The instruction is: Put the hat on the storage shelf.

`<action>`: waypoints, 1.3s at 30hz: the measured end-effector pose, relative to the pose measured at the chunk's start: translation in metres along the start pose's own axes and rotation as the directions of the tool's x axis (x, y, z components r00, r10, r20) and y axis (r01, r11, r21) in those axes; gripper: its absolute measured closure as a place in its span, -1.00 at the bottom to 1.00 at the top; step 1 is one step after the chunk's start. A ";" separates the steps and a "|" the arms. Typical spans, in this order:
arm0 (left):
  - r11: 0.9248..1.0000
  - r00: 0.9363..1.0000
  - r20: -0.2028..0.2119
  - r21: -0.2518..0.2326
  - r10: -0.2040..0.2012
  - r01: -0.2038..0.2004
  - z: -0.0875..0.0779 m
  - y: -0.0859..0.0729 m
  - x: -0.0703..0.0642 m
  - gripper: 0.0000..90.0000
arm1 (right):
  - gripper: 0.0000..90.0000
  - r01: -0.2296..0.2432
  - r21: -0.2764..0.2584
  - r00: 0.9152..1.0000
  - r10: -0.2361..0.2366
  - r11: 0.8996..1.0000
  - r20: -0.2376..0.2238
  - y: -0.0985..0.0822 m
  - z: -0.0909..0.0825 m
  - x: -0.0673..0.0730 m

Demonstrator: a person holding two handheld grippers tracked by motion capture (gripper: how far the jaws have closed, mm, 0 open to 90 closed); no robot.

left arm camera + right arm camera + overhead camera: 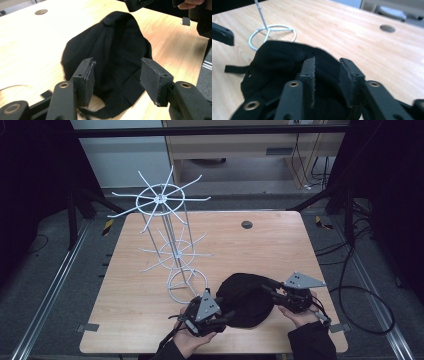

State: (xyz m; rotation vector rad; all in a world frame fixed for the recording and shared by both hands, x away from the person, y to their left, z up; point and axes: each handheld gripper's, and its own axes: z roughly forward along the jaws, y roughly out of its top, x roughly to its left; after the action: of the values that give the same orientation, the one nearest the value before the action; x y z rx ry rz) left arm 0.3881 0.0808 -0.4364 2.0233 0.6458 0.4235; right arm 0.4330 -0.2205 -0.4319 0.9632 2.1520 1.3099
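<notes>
A black cap (247, 300) lies flat on the wooden table (280, 250), near the front edge. My left gripper (222, 317) is at the cap's left rim and open. In the left gripper view its jaws stand wide apart, with the cap (112, 45) just beyond them and neither pad touching the cloth. My right gripper (267, 287) reaches over the cap's right side. In the right gripper view its jaws are parted above the cap (279, 62), and I see no cloth pinched between the pads (310, 75).
A tall white wire rack (165, 200) with two tiers of spoke arms stands left of centre, its ring base (272, 31) close behind the cap. A round dark grommet (246, 224) sits near the table's far edge. Cables trail on the floor at right.
</notes>
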 end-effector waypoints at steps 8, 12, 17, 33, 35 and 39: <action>0.999 0.997 -0.054 -0.005 -0.054 0.053 -0.027 -0.018 0.025 -0.07 | 0.19 0.025 0.000 1.000 -0.025 1.000 -0.016 0.008 0.006 0.001; 0.997 0.992 -0.099 -0.010 -0.074 0.073 -0.045 -0.029 0.040 -0.09 | 0.10 0.041 0.019 0.999 -0.041 0.999 -0.031 0.009 0.011 0.001; 0.996 0.985 -0.143 -0.012 -0.092 0.091 -0.065 -0.040 0.053 -0.11 | -0.05 0.068 0.035 0.997 -0.066 0.997 -0.051 0.013 0.017 0.002; 0.980 0.941 -0.275 -0.031 -0.198 0.198 -0.107 -0.078 0.105 -0.16 | -0.22 0.143 0.109 0.986 -0.132 0.984 -0.103 0.024 0.033 0.008; 0.980 0.936 -0.291 -0.020 -0.197 0.200 -0.109 -0.082 0.110 -0.17 | -0.22 0.149 0.119 0.984 -0.135 0.982 -0.115 0.024 0.036 0.008; 0.975 0.925 -0.317 0.003 -0.211 0.223 -0.109 -0.089 0.121 -0.17 | -0.22 0.172 0.152 0.980 -0.153 0.973 -0.130 0.024 0.041 0.009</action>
State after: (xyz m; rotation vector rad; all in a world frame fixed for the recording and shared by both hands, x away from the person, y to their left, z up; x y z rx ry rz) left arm 0.4024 0.2649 -0.4542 1.9086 1.0719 0.6117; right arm 0.4627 -0.1824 -0.4294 0.7663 2.4024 1.1526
